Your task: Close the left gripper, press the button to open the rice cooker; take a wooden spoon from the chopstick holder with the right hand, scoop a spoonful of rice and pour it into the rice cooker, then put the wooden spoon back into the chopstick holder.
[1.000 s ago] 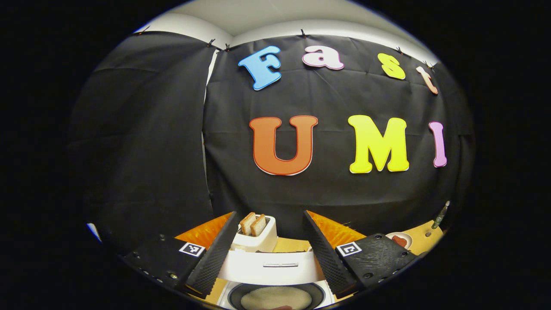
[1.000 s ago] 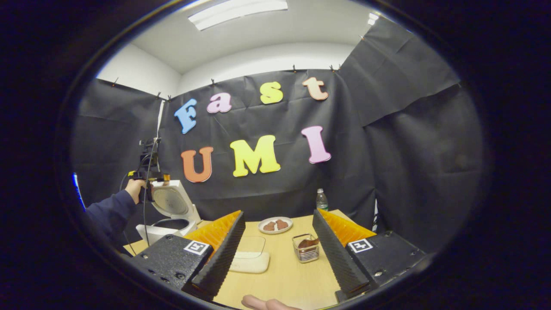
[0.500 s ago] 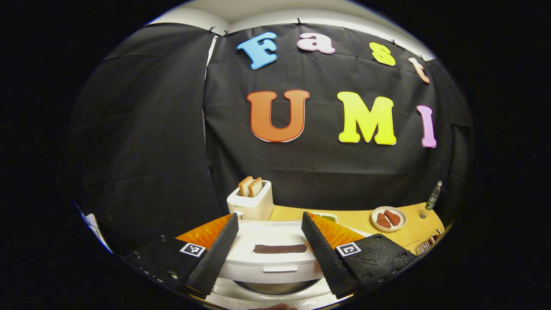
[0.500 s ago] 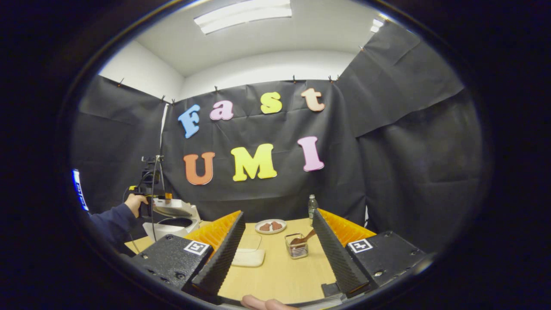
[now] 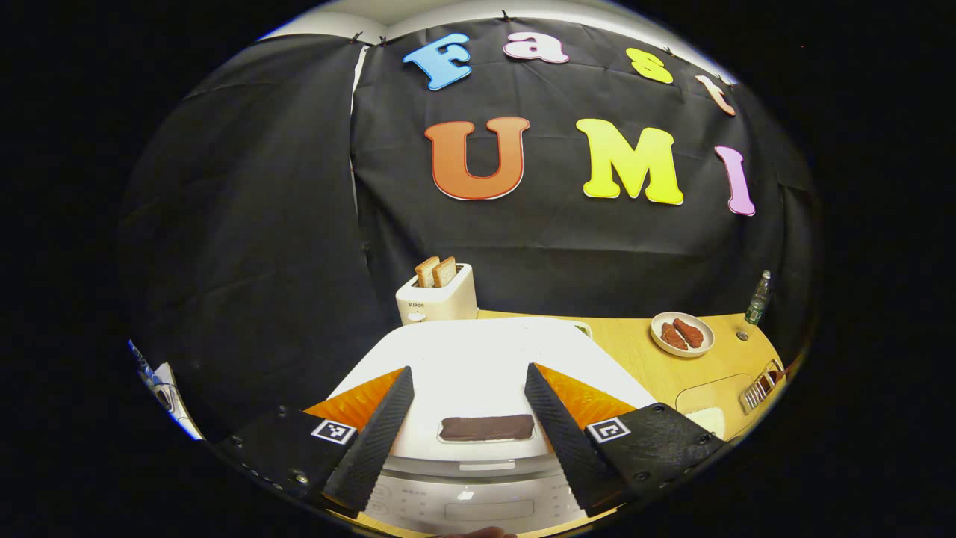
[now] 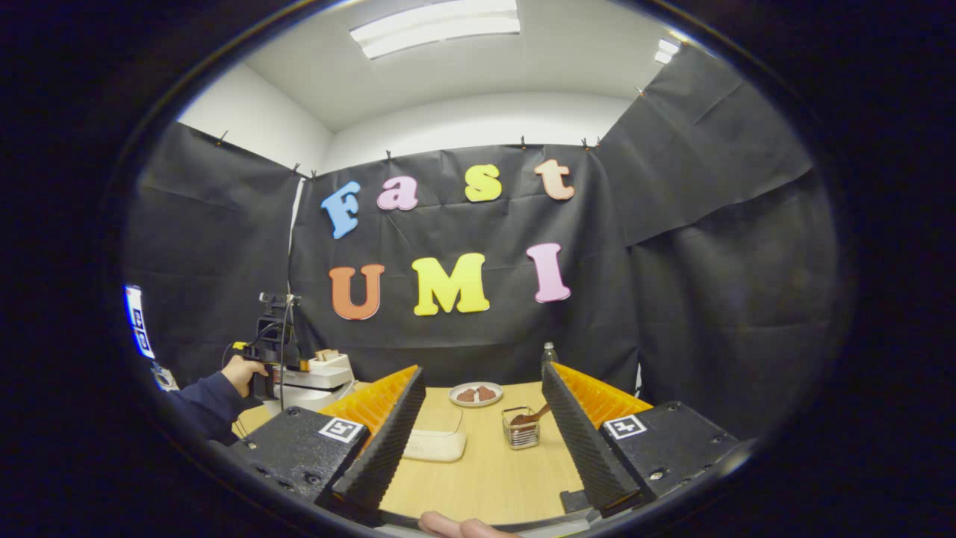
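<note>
The rice cooker (image 5: 485,359) lid, raised a second ago, has come down and now lies shut under the left tongs (image 5: 469,430), whose fingers stand apart over it — nothing between them. Behind the cooker sits a toaster (image 5: 437,300) with two slices. In the right gripper view, the cooker stands at the far left of the table (image 6: 485,471); next comes a flat rice container (image 6: 435,442), then the chopstick holder (image 6: 521,432) with the wooden spoon (image 6: 532,415) in it. The right tongs (image 6: 478,437) are spread wide and empty.
</note>
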Available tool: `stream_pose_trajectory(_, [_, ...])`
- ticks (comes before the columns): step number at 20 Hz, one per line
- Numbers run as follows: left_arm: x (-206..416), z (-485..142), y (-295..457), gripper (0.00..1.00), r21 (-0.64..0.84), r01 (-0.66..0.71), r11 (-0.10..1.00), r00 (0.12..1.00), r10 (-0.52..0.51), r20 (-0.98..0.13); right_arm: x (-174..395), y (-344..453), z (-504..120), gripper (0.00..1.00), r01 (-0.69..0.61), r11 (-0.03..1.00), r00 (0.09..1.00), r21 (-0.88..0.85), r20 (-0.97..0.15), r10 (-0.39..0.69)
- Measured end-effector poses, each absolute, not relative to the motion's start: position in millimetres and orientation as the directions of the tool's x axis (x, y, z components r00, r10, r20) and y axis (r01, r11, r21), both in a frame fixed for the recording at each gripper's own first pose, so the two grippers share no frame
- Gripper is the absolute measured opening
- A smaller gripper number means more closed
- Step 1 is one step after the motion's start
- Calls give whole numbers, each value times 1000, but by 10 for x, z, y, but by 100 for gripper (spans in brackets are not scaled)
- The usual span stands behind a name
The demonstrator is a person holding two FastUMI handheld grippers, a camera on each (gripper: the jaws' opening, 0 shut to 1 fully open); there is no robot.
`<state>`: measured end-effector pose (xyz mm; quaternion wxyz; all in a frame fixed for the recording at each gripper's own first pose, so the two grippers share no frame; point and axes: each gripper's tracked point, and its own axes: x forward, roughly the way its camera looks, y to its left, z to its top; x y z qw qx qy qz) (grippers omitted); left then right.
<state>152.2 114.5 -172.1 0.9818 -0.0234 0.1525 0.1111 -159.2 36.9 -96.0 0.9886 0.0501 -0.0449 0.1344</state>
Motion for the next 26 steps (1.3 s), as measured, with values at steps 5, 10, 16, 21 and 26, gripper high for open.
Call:
stream_pose_trajectory(5, [1503,-2034,1100,95,-14,-206,979,909,186,-374,-1441,445,-1142,100,-282,951,959,123,38,280])
stream_pose_trajectory(10, [1529,-2001,1079,97,-22,-182,983,924,163,-345,-1424,475,-1185,97,-283,951,959,126,21,283])
stream_pose_trajectory(16, [1522,-2009,1081,97,-32,-187,982,932,167,-323,-1399,485,-1206,100,-283,951,959,124,18,283])
stream_pose_trajectory(21, [1477,-2031,1053,98,-45,-180,983,930,155,-334,-1387,433,-1202,97,-274,953,961,130,22,274])
stream_pose_trajectory(26, [1266,-1988,995,96,-41,-173,984,938,151,-312,-1411,386,-1166,100,-269,956,963,117,35,267])
